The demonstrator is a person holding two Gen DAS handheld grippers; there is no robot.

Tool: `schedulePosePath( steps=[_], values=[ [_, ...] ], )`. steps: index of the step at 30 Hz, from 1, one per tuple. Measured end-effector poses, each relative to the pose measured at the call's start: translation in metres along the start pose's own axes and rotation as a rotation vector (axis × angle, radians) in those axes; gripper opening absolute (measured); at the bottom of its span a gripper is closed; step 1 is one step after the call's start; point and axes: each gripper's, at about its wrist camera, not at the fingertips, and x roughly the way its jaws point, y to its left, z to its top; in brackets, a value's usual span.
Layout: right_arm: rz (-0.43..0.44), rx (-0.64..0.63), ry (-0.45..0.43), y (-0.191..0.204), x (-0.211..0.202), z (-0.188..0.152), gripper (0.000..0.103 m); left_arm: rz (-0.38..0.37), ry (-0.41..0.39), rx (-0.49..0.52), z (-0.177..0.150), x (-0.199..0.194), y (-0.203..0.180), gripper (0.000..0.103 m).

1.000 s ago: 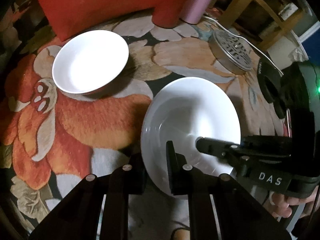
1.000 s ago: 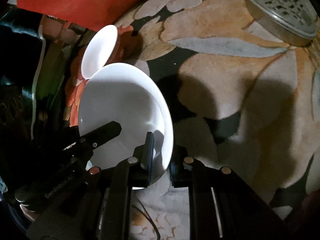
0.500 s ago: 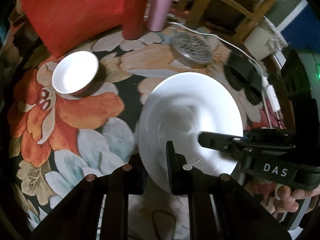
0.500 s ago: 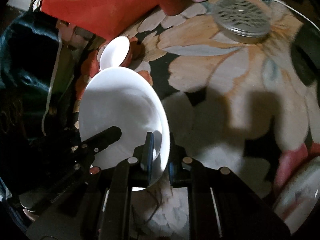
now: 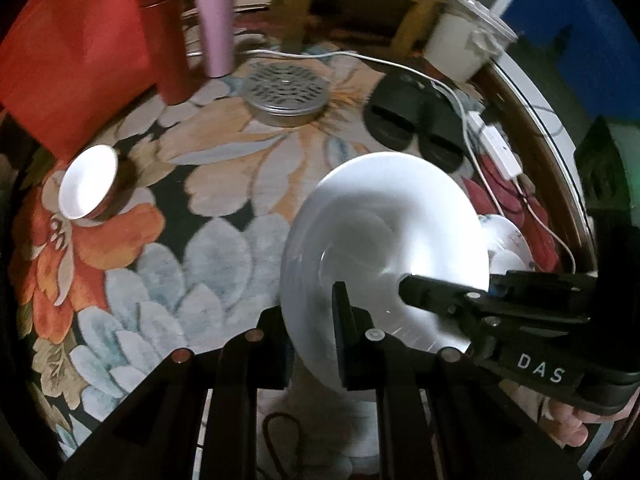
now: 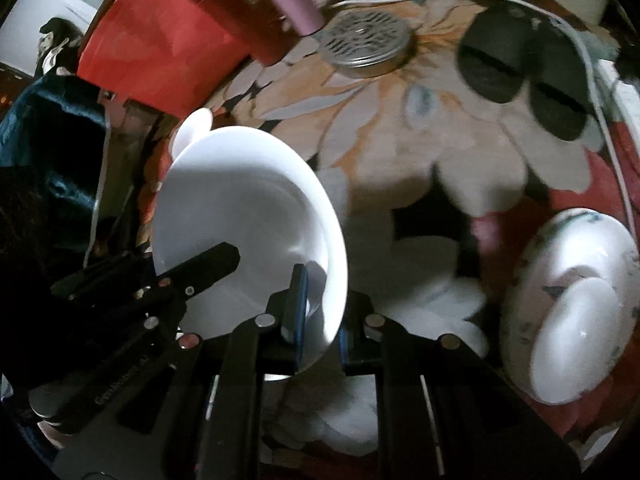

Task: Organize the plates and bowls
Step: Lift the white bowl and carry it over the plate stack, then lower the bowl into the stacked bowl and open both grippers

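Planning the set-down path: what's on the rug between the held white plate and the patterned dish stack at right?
Only bare floral rug lies between the white plate and the patterned dish stack; the right wrist view shows it.

You are in a lived-in home room, floral rug point(image 5: 224, 184) underfoot, black slippers point(image 5: 416, 120) beside a white charger cable point(image 5: 472, 128), wooden chair legs point(image 5: 292, 4), tumblers point(image 5: 216, 20), red cushion point(image 5: 72, 64).

White letters "DAS" stood on the black body of the right gripper point(image 5: 404, 292), at lower right of the left wrist view. Embossed lettering on the left gripper point(image 6: 236, 254), at lower left of the right wrist view, was too dim to read.
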Motion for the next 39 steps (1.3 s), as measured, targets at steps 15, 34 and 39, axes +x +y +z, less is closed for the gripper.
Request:
schedulePosePath(
  steps=[15, 34, 39],
  values=[
    [-0.043, 0.13, -0.025, -0.074, -0.031, -0.032, 0.014, -0.068, 0.048, 0.088, -0.004, 0.032, -0.079, 0.015],
    [-0.14, 0.32, -0.074, -0.16, -0.075, -0.08, 0.014, -0.169, 0.115, 0.215, -0.018, 0.073, -0.18, 0.015],
    [-0.153, 0.36, -0.052, -0.174, -0.071, -0.091, 0.014, -0.178, 0.144, 0.232, -0.024, 0.086, -0.192, 0.015]
  ],
)
